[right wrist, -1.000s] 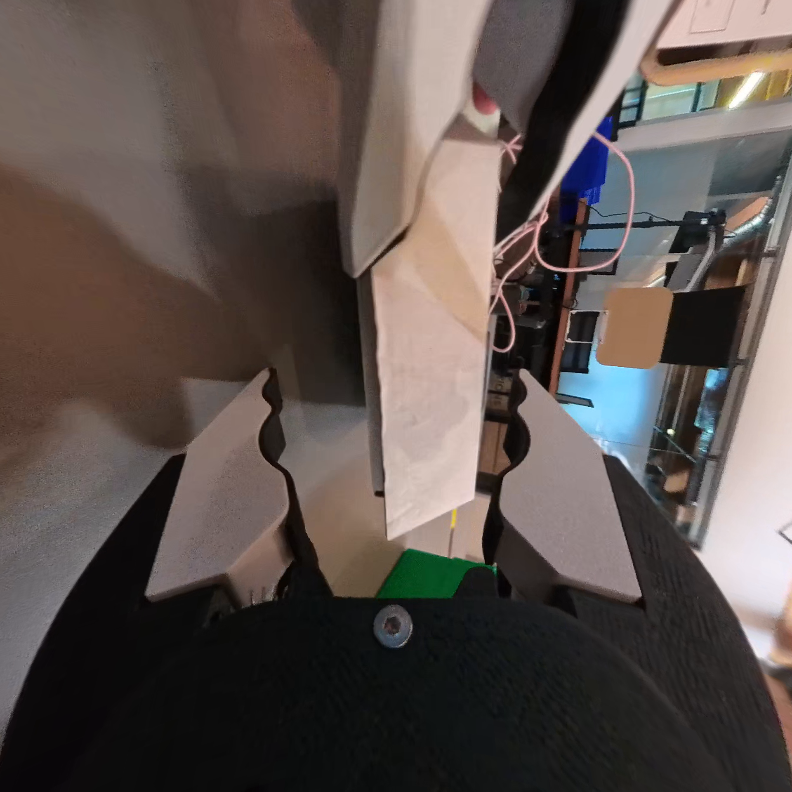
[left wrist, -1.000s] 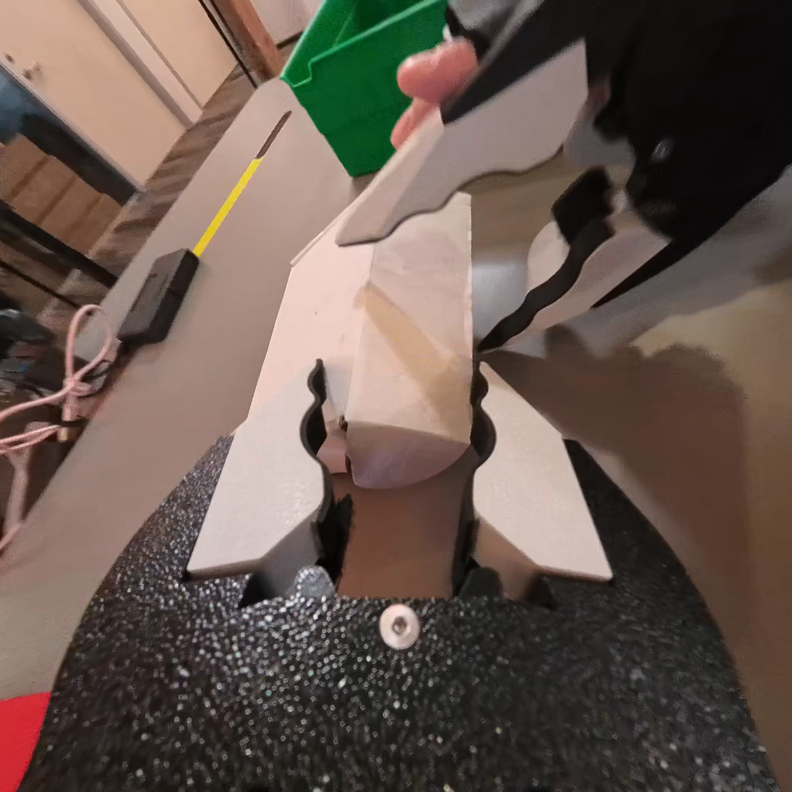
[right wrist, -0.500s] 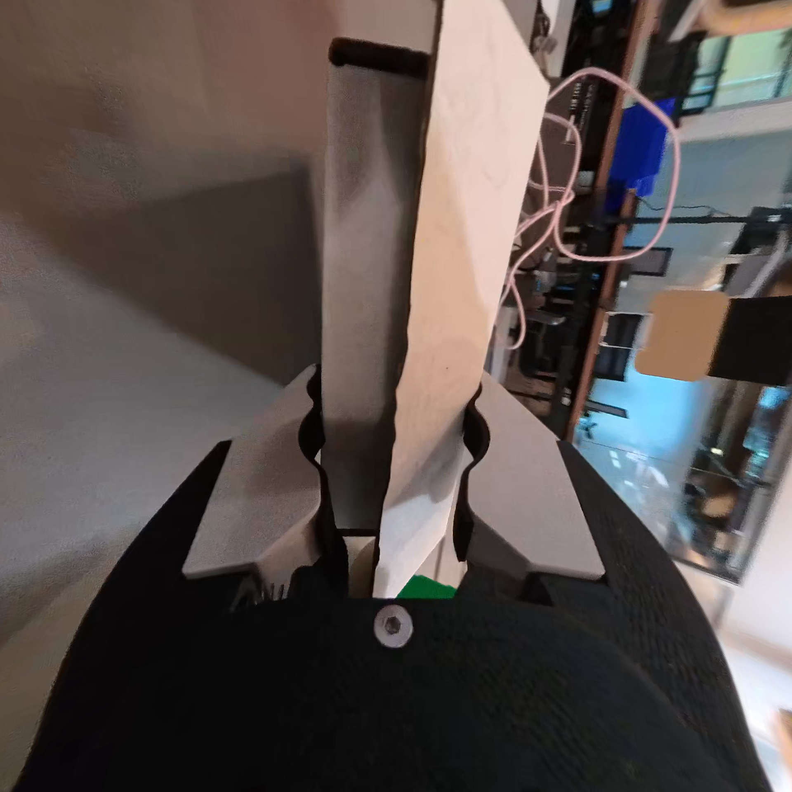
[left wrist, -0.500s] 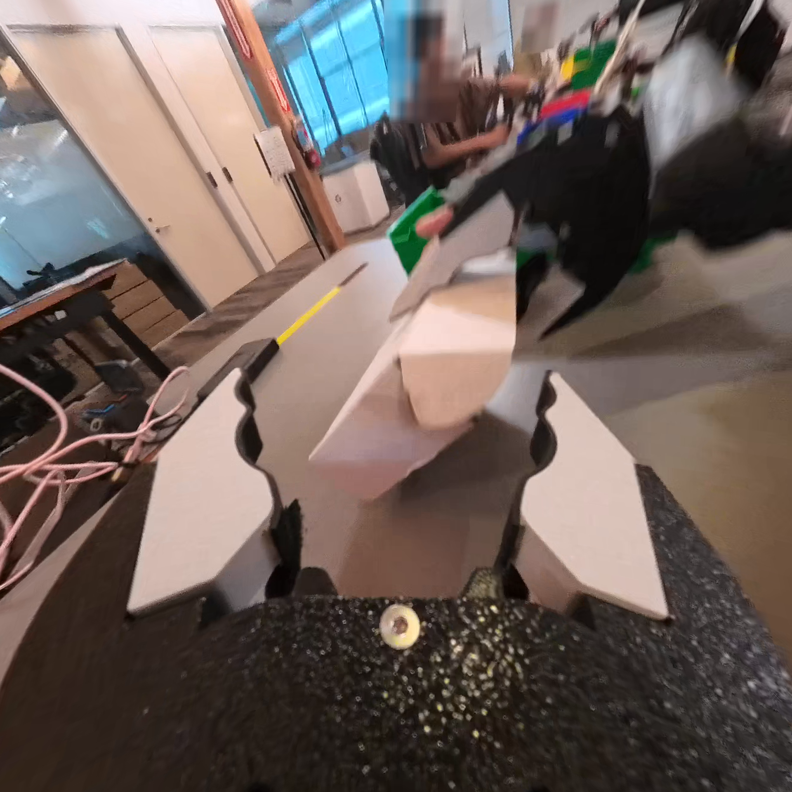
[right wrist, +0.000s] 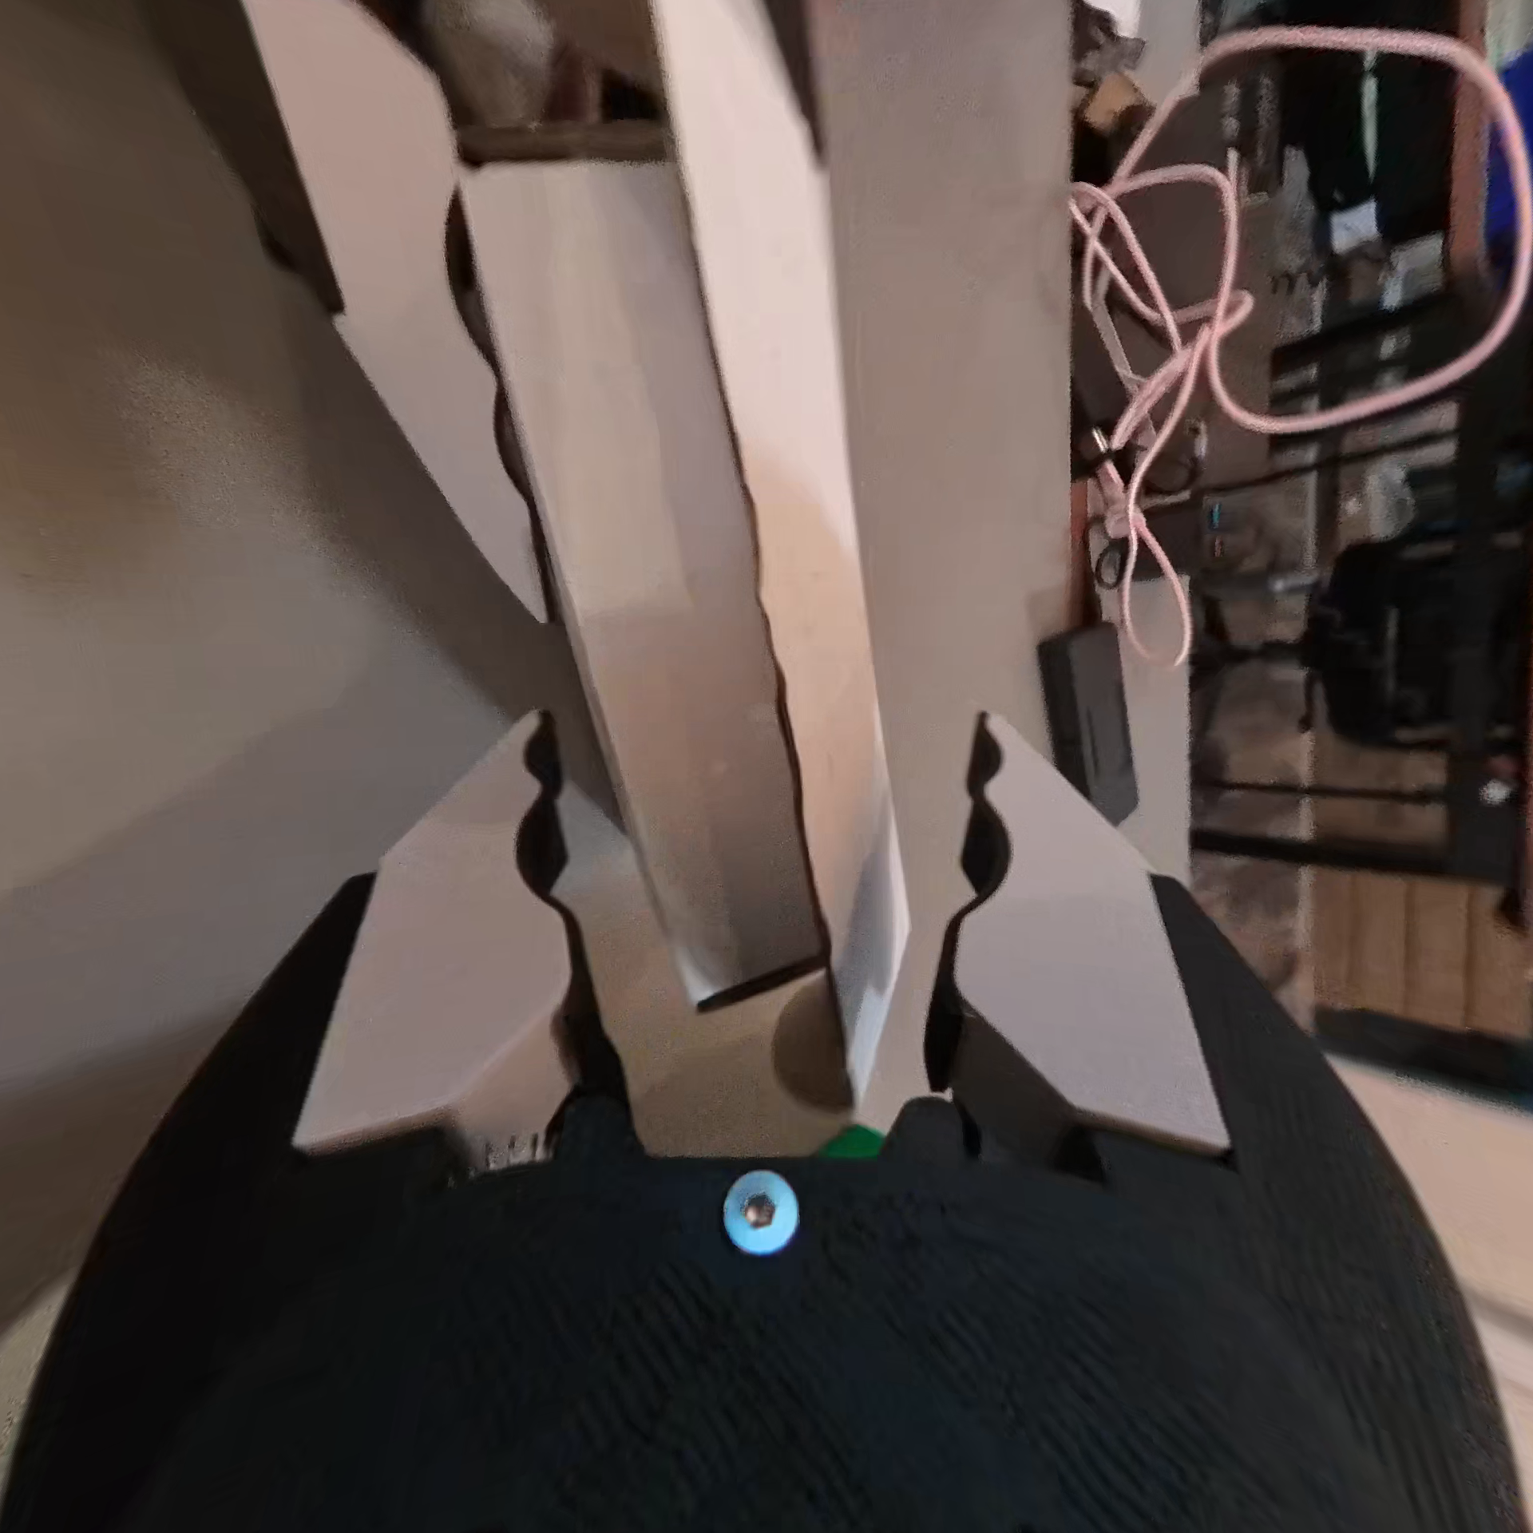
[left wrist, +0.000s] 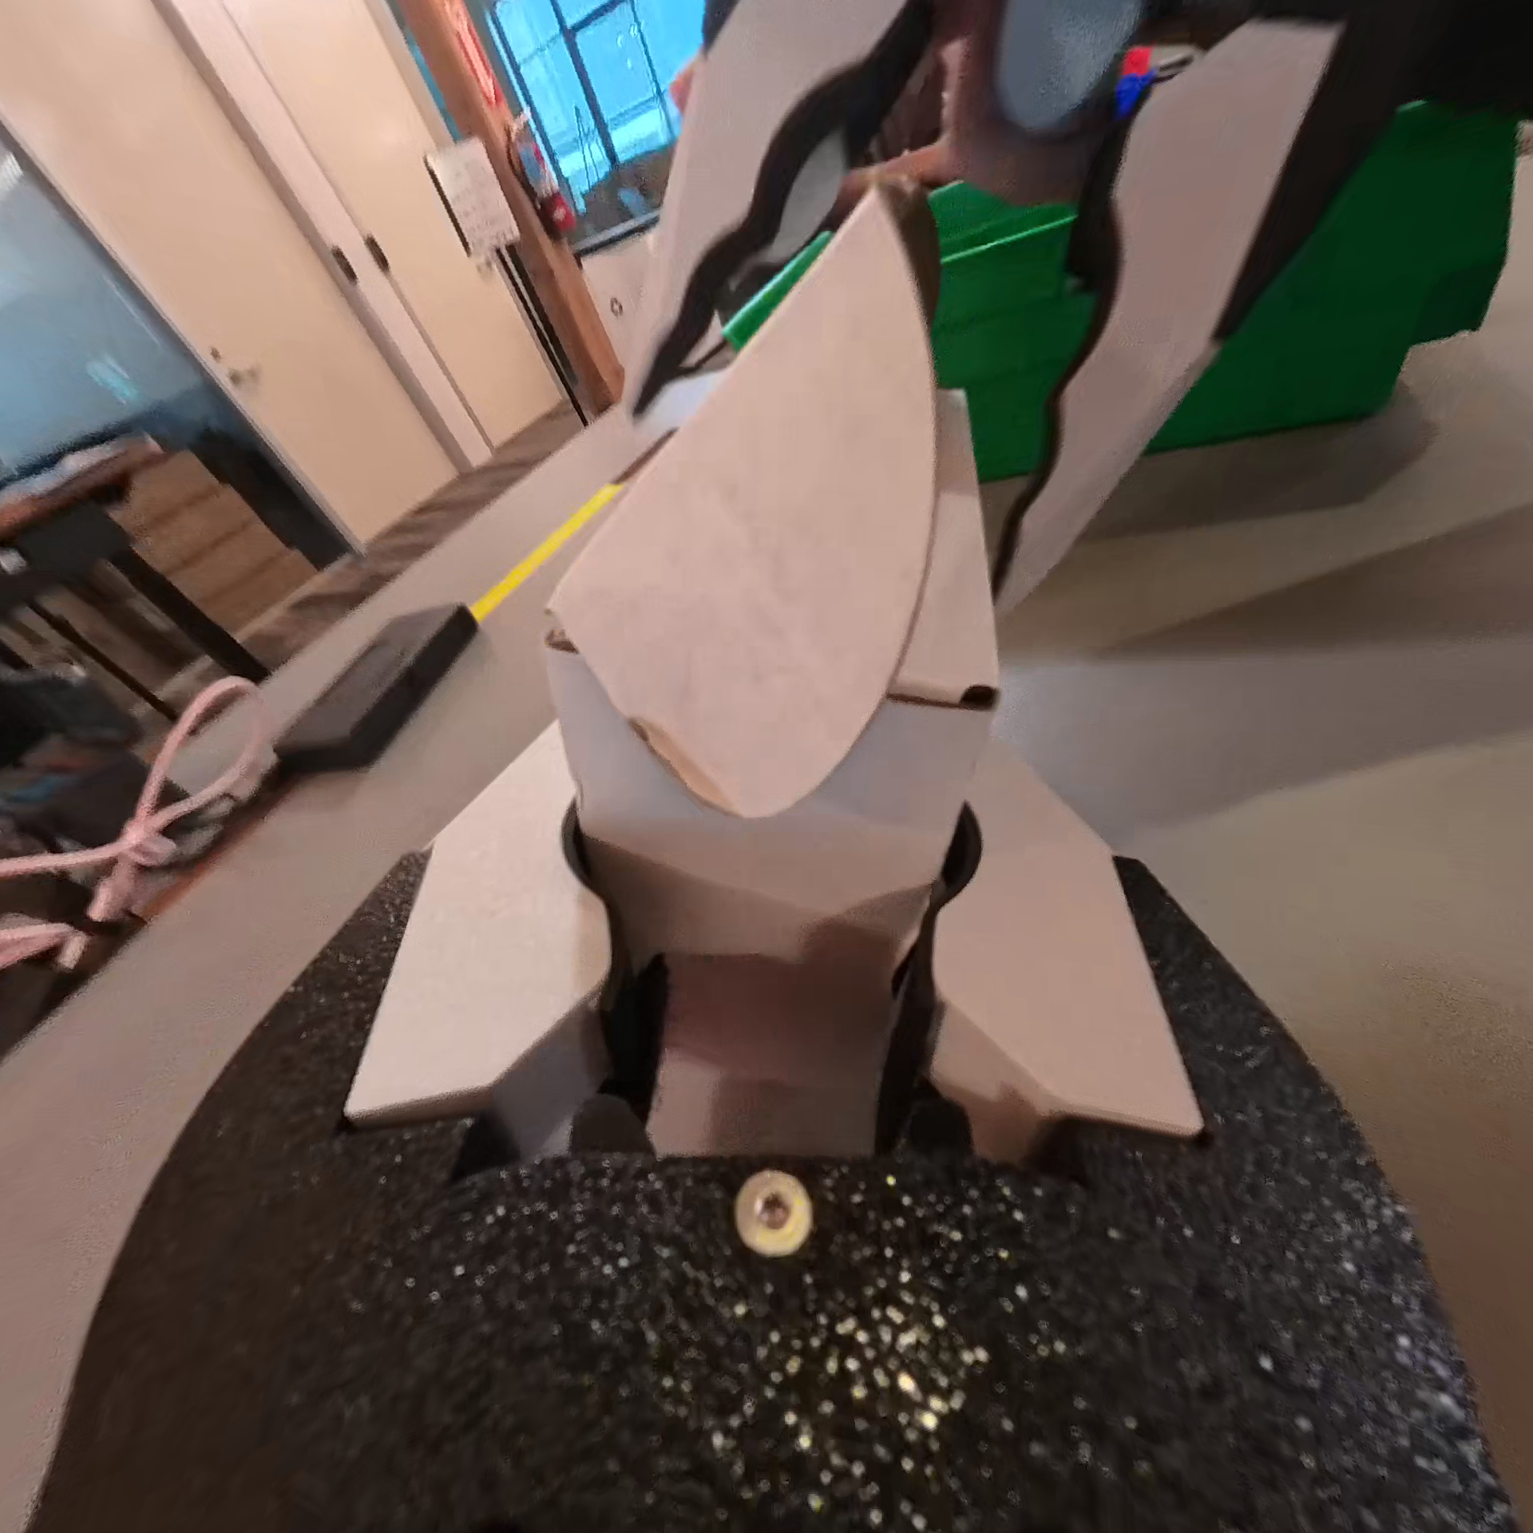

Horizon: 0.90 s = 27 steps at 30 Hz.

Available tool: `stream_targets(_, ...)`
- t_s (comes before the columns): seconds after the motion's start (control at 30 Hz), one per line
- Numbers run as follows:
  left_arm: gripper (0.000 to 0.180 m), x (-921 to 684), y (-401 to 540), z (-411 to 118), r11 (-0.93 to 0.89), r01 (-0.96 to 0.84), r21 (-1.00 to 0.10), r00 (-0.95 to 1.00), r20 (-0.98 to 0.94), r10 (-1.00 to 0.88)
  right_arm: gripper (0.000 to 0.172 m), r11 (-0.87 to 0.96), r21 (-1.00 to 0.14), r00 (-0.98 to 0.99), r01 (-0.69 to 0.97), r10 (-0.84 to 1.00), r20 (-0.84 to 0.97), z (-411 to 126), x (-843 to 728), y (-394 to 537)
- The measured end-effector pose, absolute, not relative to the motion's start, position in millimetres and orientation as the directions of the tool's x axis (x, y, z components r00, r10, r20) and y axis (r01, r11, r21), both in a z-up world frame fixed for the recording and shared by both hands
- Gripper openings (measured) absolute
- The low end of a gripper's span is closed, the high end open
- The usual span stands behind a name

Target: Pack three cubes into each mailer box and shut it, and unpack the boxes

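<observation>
My left gripper clamps the mailer box end; my right gripper faces it, fingers spread clear around the box.

A green bin sits far right on the table. A black block lies at the table's left edge, a yellow strip beyond it and pink cable just left. Doors and a window stand far left.

Cream doors are lining the wall beside a wooden post, blue windows glowing just beyond it.
</observation>
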State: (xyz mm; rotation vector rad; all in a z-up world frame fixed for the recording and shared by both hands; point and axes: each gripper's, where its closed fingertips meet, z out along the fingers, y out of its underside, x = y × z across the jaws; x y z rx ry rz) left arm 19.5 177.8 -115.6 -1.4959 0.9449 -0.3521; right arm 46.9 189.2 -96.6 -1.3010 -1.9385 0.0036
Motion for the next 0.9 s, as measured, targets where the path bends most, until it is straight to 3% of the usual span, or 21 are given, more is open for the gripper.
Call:
stream_targets(0.03, 0.077, 18, 179, -118, 0.071, -0.332, -0.94, 0.626, -0.276, -0.729, 0.105, 0.429, -0.467, -0.106, 0.773, 0.813, 0.572, -90, 48, 188)
stream_targets(0.1, 0.077, 15, 181, -119, 0.01, -0.307, -0.952, 0.65, -0.218, -0.728, 0.103, 0.363, -0.614, 0.028, 0.701, 0.846, 0.533, -68, 52, 186)
stream_targets(0.2, 0.076, 12, 181, -126, -0.065, -0.308, -0.949, 0.667, -0.167, -0.726, 0.074, 0.19, -0.806, 0.313, 0.561, 0.852, 0.419, -41, 69, 198)
stream_targets(0.3, 0.076, 10, 183, -127, -0.144, -0.256, -0.956, 0.695, -0.079, -0.715, 0.062, 0.039, -0.884, 0.559, 0.465, 0.762, 0.328, -40, 93, 222)
stream_targets(0.37, 0.076, 9, 184, -129, -0.2, -0.219, -0.955, 0.709, -0.015, -0.705, 0.05, 0.008, -0.917, 0.604, 0.4, 0.749, 0.27, -41, 96, 223)
stream_targets(0.57, 0.076, 8, 184, -135, -0.271, -0.201, -0.941, 0.715, 0.048, -0.697, 0.025, -0.102, -0.896, 0.586, 0.432, 0.787, 0.193, -59, 89, 235)
stream_targets(0.67, 0.076, 9, 184, -142, -0.297, -0.243, -0.923, 0.716, 0.037, -0.697, 0.0, -0.14, -0.882, 0.556, 0.449, 0.817, 0.153, -59, 81, 240)
stream_targets(0.9, 0.075, 9, 185, -147, -0.31, -0.271, -0.911, 0.743, 0.007, -0.67, 0.0, -0.38, -0.798, 0.61, 0.467, 0.792, -0.02, -50, 74, 248)
